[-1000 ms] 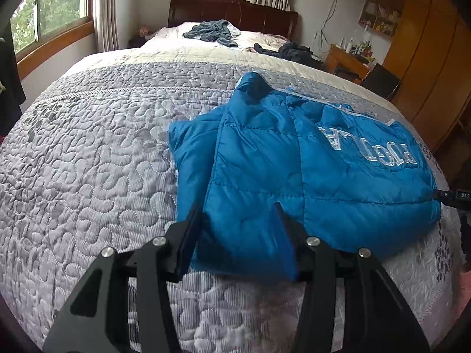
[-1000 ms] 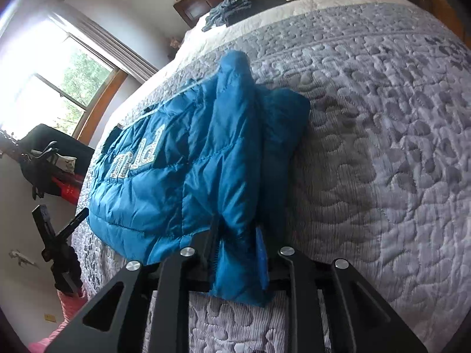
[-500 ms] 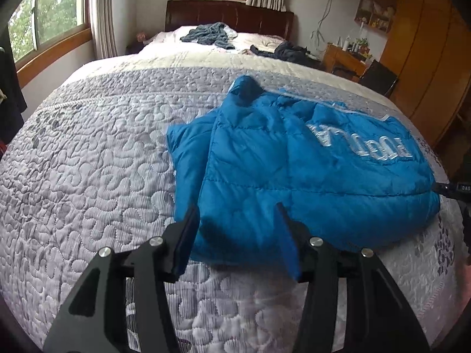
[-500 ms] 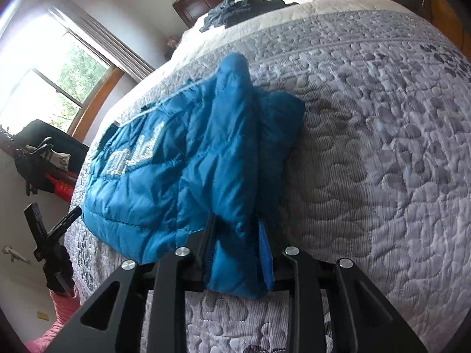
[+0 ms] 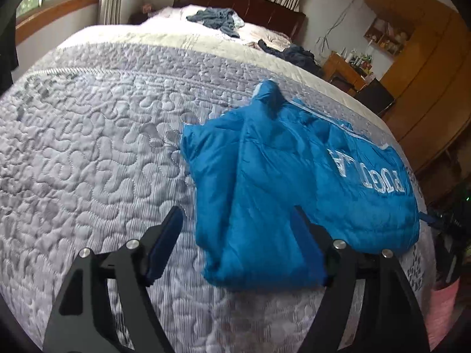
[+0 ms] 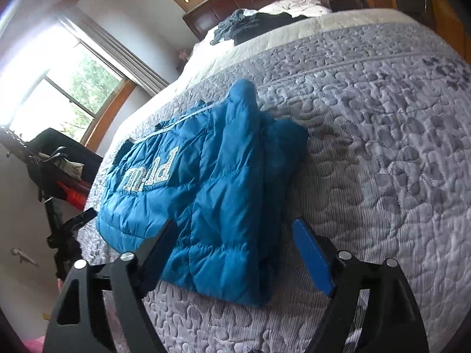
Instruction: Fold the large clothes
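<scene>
On the grey quilted bedspread (image 5: 97,153), near the foot of the bed, the blue puffer jacket (image 5: 282,182) lies partly folded, one sleeve laid along its body and white lettering across the padded panel. The left hand-held gripper (image 5: 237,245) hovers with its jaws wide apart around the near edge of the fold, gripping nothing; the right hand-held gripper (image 6: 232,250) likewise stands open over the cuff end, clear of the fabric.

The risk, as a judgement, is the padding: with nothing pinning it, the puffy folded sleeve may spring up or slide off the slick shell, undoing the fold. A next grasp that catches only the top layer would drag it askew.

Half a second ago the right hand-held gripper was clamped on that cuff end; now it has let go. The left hand-held gripper was already open and has drawn back slightly, while the jacket has stayed where it was.
</scene>
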`<state>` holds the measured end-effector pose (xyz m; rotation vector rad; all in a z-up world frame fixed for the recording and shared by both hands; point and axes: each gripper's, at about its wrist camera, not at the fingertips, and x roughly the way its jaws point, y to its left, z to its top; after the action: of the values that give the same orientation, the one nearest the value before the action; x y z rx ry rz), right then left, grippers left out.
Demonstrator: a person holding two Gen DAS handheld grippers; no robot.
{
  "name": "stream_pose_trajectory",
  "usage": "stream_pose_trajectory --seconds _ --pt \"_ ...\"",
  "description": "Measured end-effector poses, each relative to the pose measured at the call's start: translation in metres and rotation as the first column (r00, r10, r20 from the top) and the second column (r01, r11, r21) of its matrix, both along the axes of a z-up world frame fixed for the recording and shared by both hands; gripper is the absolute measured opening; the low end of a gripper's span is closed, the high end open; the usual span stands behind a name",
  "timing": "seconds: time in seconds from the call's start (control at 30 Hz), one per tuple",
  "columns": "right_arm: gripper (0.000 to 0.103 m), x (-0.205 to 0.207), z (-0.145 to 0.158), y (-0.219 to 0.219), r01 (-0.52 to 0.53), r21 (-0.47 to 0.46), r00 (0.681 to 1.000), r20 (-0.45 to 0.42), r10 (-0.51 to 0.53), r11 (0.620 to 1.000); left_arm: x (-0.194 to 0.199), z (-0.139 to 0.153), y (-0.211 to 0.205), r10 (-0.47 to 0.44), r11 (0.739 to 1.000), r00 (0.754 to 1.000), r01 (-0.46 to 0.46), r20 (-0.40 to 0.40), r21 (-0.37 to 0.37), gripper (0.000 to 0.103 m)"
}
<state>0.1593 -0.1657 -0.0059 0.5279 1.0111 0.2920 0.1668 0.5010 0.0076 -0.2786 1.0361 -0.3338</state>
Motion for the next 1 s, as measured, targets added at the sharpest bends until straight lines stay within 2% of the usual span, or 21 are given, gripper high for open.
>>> stream_pose_trajectory --seconds 0.17,0.33,0.53,0.67,0.77,0.83,0.87,0.93,1.0 --pt "0.084 0.020 -0.021 -0.008 -0.005 0.075 0.999 -0.053 0.009 0.997 0.025 -0.025 0.000 -0.040 0.996 0.997 0.035 -0.065 -0.081 0.079" --pt "0.085 0.038 -0.042 -0.007 -0.025 0.120 0.997 -0.076 0.034 0.992 0.040 -0.038 -0.005 -0.074 0.976 0.993 0.053 -0.088 -0.213 0.081" --pt "0.086 0.057 -0.055 0.003 -0.058 0.177 0.995 -0.068 0.071 0.982 0.052 -0.044 -0.022 -0.111 0.966 0.989 0.085 -0.097 -0.246 0.085" --pt "0.085 0.071 -0.057 0.020 -0.098 0.205 0.992 -0.062 0.113 0.974 0.063 -0.046 -0.037 -0.117 0.969 0.988 0.093 -0.096 -0.230 0.084" --pt "0.081 0.080 -0.055 0.034 -0.108 0.171 0.991 -0.053 0.119 0.979 0.062 -0.043 -0.045 -0.093 0.977 0.992 0.075 -0.085 -0.199 0.069" --pt "0.067 0.081 -0.053 0.038 -0.103 0.180 0.993 -0.046 0.113 0.978 0.057 -0.038 -0.048 -0.082 0.981 0.994 0.069 -0.067 -0.182 0.053" --pt "0.063 0.080 -0.052 0.039 -0.103 0.181 0.993 -0.040 0.112 0.978 0.055 -0.036 -0.048 -0.081 0.982 0.995 0.069 -0.059 -0.176 0.049" --pt "0.048 0.075 -0.048 0.038 -0.101 0.183 0.994 -0.020 0.106 0.978 0.050 -0.030 -0.050 -0.073 0.985 0.996 0.066 -0.040 -0.161 0.039" --pt "0.041 0.071 -0.043 0.035 -0.101 0.191 0.995 0.000 0.103 0.976 0.045 -0.026 -0.047 -0.068 0.987 0.997 0.063 -0.029 -0.151 0.034"
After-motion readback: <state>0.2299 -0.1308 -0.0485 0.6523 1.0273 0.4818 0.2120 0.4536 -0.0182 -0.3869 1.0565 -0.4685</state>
